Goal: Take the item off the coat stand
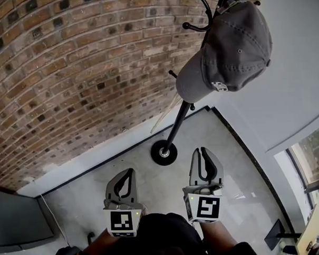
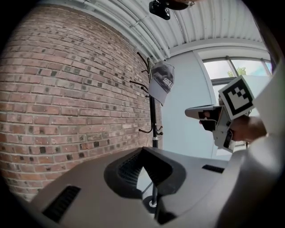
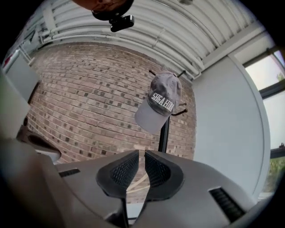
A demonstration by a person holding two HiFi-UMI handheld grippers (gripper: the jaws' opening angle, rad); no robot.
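A grey baseball cap (image 1: 230, 47) with white lettering hangs by its crown on a top hook of the black coat stand (image 1: 178, 123). The stand's round base (image 1: 164, 152) rests on the grey floor in the corner. Both grippers are held low, well below and short of the cap. My left gripper (image 1: 128, 171) has its tips together and holds nothing. My right gripper (image 1: 204, 150) shows a thin slit between its ribbed pads, with nothing in it. The cap (image 3: 159, 102) hangs above and beyond the right gripper's tips (image 3: 141, 153). From the left gripper (image 2: 142, 150) the cap (image 2: 161, 82) appears farther off.
A curved brick wall (image 1: 67, 75) stands behind the stand and a white wall (image 1: 295, 92) closes the right side, with a window (image 1: 314, 160) lower right. Spare hooks (image 1: 194, 26) jut from the stand's top. A grey panel (image 1: 21, 220) sits at the lower left.
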